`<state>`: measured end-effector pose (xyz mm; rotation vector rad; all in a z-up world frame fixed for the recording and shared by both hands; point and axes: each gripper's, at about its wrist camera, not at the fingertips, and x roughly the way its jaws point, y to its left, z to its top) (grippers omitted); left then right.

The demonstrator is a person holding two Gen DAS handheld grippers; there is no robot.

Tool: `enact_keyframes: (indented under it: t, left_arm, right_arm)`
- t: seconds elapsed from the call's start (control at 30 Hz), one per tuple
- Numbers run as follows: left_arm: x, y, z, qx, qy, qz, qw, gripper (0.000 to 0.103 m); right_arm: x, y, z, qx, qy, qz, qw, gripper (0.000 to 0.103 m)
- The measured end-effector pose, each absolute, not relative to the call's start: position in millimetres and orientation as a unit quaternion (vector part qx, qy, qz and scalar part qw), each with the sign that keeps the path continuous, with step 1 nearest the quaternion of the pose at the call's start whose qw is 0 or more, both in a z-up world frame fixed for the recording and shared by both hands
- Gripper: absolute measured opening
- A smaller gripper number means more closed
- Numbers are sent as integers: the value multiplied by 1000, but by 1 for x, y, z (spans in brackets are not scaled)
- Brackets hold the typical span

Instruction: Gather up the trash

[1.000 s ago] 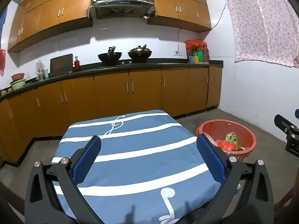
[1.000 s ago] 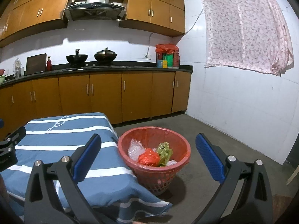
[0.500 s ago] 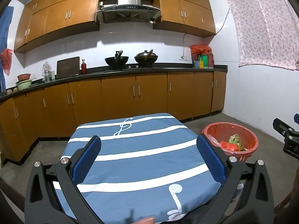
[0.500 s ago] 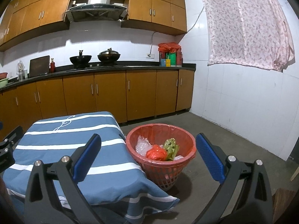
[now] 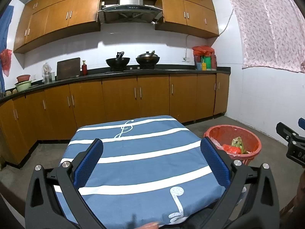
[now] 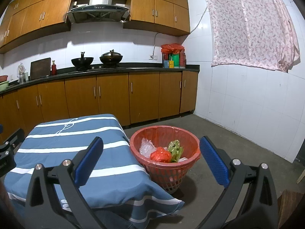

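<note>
A red trash basket [image 6: 165, 171] with a red liner stands on the floor right of the table; it also shows in the left wrist view [image 5: 249, 139]. Inside lie a red bag [image 6: 160, 154], a green wrapper [image 6: 175, 147] and clear plastic [image 6: 145, 147]. My left gripper [image 5: 151, 161] is open and empty above the blue striped tablecloth [image 5: 141, 152]. My right gripper [image 6: 151, 160] is open and empty, near the basket's left side, above the table's right edge [image 6: 122, 152].
Brown cabinets [image 5: 120, 99] with a black counter, two woks [image 5: 133, 60] and jars run along the back wall. A white tiled wall [image 6: 247, 105] with a pink curtain stands at the right. Concrete floor [image 6: 238, 152] lies around the basket.
Both grippers have pulled back and tilted up a little; the table and basket now sit lower and farther in view. Both stay open and empty.
</note>
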<state>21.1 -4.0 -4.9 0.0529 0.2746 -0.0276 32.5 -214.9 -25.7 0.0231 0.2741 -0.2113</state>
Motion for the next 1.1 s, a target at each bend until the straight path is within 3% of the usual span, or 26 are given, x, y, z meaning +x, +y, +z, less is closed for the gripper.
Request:
enact_keyframes:
  t: [1.1]
  left_arm:
    - [17, -6, -2, 25, 140, -8, 990, 101]
  right_arm:
    - [30, -216, -24, 14, 137, -106, 985, 99]
